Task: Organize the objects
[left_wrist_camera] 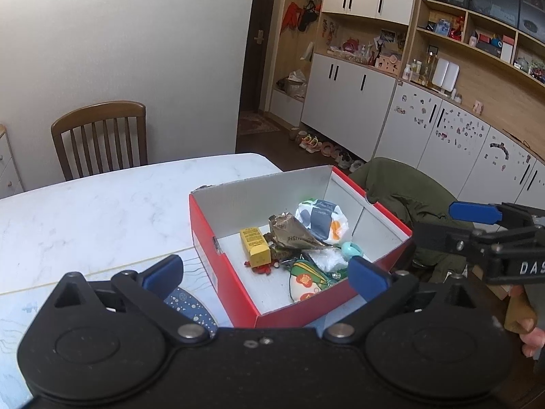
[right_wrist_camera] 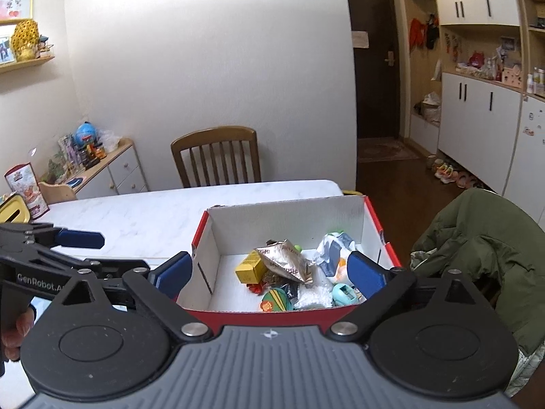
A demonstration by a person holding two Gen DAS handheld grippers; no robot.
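**Both grippers spread wide over a filled shoe box**

Black linkages and blue pads fill the foreground of both wrist views, each gripper held with its fingers spread wide and nothing between them. The left gripper (left_wrist_camera: 264, 276) hangs over the near left corner of the red shoe box (left_wrist_camera: 235, 286), which stands open on the white marble table (left_wrist_camera: 102, 204); a blue speckled item (left_wrist_camera: 190, 303) lies on the table beneath its left finger. The right gripper (right_wrist_camera: 269, 269) hangs over the box's near wall, and in the left wrist view it shows at 3 o'clock, beside the box's right side, with a hand (left_wrist_camera: 528, 334) on its handle.

Inside the box the goods are heaped toward the near right corner. A yellow carton (left_wrist_camera: 255, 247) lies at 9 o'clock of the heap, touching a crumpled gold foil wrapper (left_wrist_camera: 293, 233) at the centre. A white tissue pack (left_wrist_camera: 322, 220) rests at 1 o'clock against the far right wall. A teal ring-shaped item (left_wrist_camera: 352, 250) sits at 3 o'clock, a green and yellow packet (left_wrist_camera: 306, 279) at 6 o'clock by the near wall, and small red pieces (left_wrist_camera: 262, 269) just below the carton.

A wooden chair (right_wrist_camera: 218, 156) stands at 12 o'clock behind the table; a green jacket (right_wrist_camera: 483, 248) drapes over a seat at 3 o'clock.
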